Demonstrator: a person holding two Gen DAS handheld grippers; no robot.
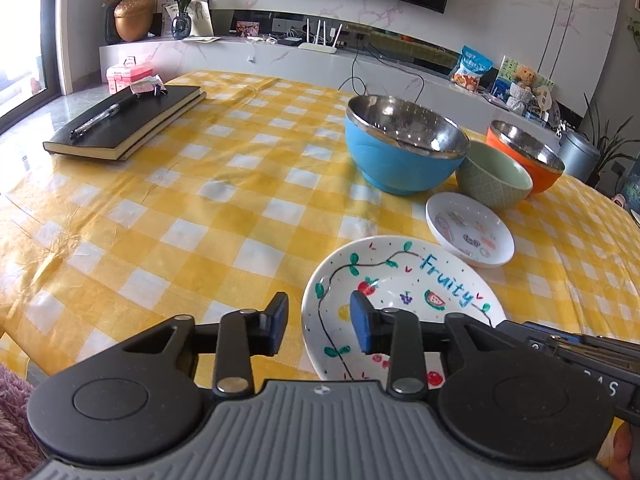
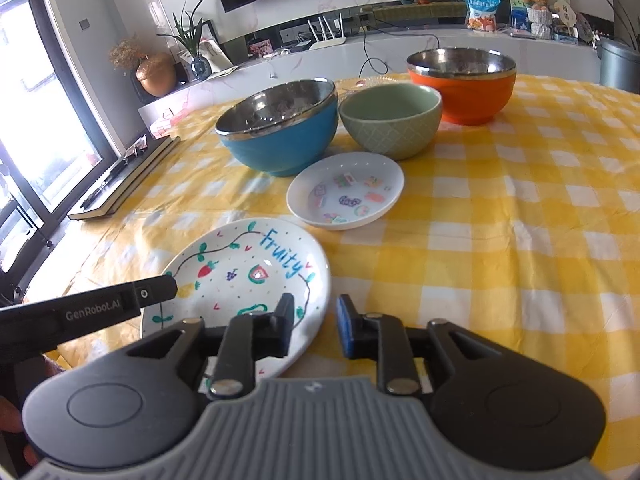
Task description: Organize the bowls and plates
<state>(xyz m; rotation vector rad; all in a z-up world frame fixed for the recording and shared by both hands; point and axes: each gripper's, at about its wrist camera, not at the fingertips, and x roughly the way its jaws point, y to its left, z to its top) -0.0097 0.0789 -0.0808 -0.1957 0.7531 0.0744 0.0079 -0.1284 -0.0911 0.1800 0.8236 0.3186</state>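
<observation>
A white plate painted with fruit and the word "Fruity" [image 1: 404,280] [image 2: 240,264] lies flat near the table's front edge. My left gripper [image 1: 320,324] is open and straddles its left rim: one finger is over the plate, the other is outside it. My right gripper [image 2: 314,324] is open astride the plate's right rim in the same way. Behind the plate sits a small white dish with stickers [image 1: 470,232] [image 2: 346,192]. Further back stand a blue bowl [image 1: 400,160] [image 2: 280,140], a green bowl [image 1: 494,180] [image 2: 390,124] and an orange bowl [image 1: 528,156] [image 2: 464,88].
A yellow checked cloth [image 1: 200,220] covers the table. A black notebook with a pen on it [image 1: 124,120] [image 2: 120,184] lies at the far left. A low marble shelf with a router, plants and a snack bag runs behind the table. A grey bin [image 1: 578,156] stands at the right.
</observation>
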